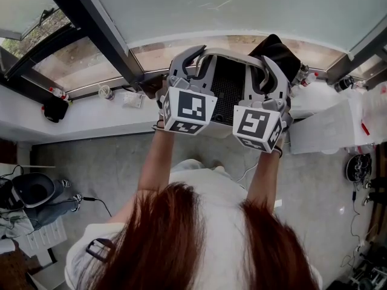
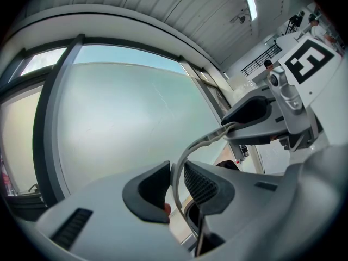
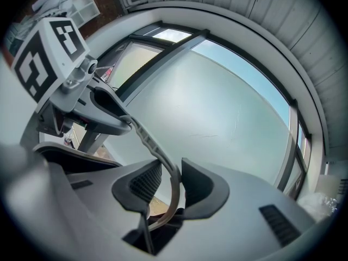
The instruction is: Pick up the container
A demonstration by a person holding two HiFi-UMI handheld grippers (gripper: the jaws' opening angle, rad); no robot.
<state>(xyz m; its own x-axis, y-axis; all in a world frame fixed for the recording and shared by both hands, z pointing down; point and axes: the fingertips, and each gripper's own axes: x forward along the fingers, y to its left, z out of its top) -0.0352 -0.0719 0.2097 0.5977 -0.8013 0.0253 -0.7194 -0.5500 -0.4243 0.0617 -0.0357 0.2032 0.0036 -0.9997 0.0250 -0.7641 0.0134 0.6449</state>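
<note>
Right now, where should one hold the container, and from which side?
Take the container by its thin grey rim, one gripper per side, coming from the person's side. The left gripper and right gripper clamp it so: the rim fits between their jaws.

The container's point(image 1: 228, 86) near side is hidden.

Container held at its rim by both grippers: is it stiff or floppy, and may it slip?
Probably stiff: its thin rim forms a smooth arc between the left gripper and right gripper. Likely light: the container looks perforated, and two pinches carry it. It may twist, since each grip is only on the narrow rim.
</note>
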